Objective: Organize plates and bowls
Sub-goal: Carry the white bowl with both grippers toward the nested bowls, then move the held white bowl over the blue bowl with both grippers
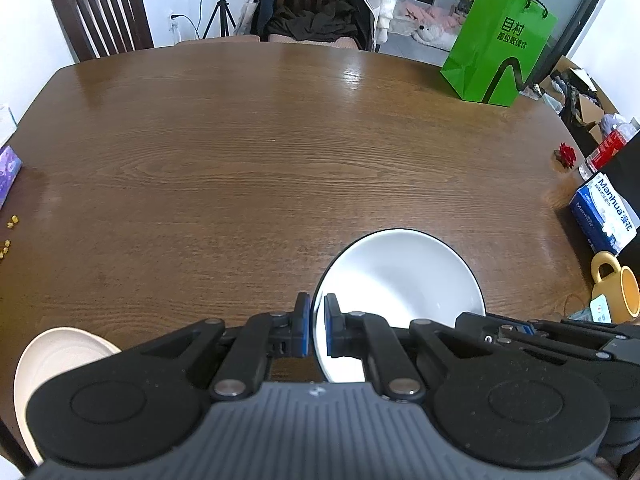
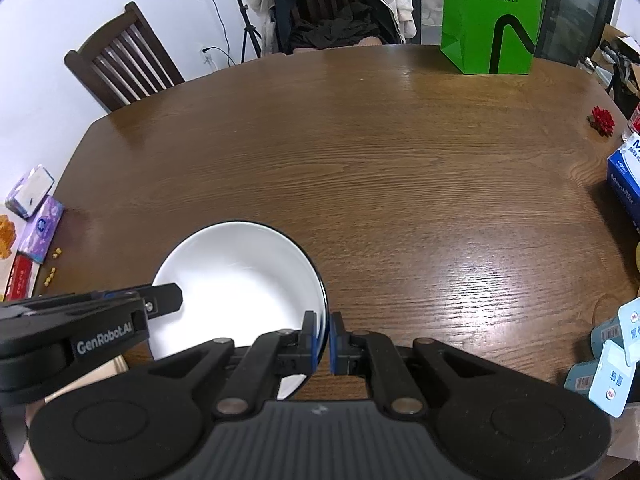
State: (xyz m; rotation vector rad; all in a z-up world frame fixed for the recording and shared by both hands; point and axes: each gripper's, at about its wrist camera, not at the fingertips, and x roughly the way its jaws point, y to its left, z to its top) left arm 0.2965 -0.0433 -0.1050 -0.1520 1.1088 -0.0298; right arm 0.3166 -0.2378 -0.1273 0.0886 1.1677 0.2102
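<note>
A white bowl with a thin dark rim (image 1: 400,276) (image 2: 236,276) hangs over the near part of the wooden table (image 1: 260,160) (image 2: 400,160), held from both sides. My left gripper (image 1: 317,324) is shut on its left rim, one pad inside and one outside. My right gripper (image 2: 324,340) is shut on its right rim in the same way. Each gripper shows in the other's view, the right one (image 1: 520,330) behind the bowl and the left one (image 2: 160,300) over its left edge. A cream plate (image 1: 60,356) lies at the table's near left corner, partly hidden by my left gripper.
A green paper bag (image 1: 500,48) (image 2: 490,16) stands at the far right of the table. Tissue boxes (image 1: 604,212) (image 2: 624,176), a yellow mug (image 1: 616,288) and a red flower (image 2: 602,120) crowd the right edge. Purple tissue packs (image 2: 40,228) lie at the left edge. Chairs stand beyond.
</note>
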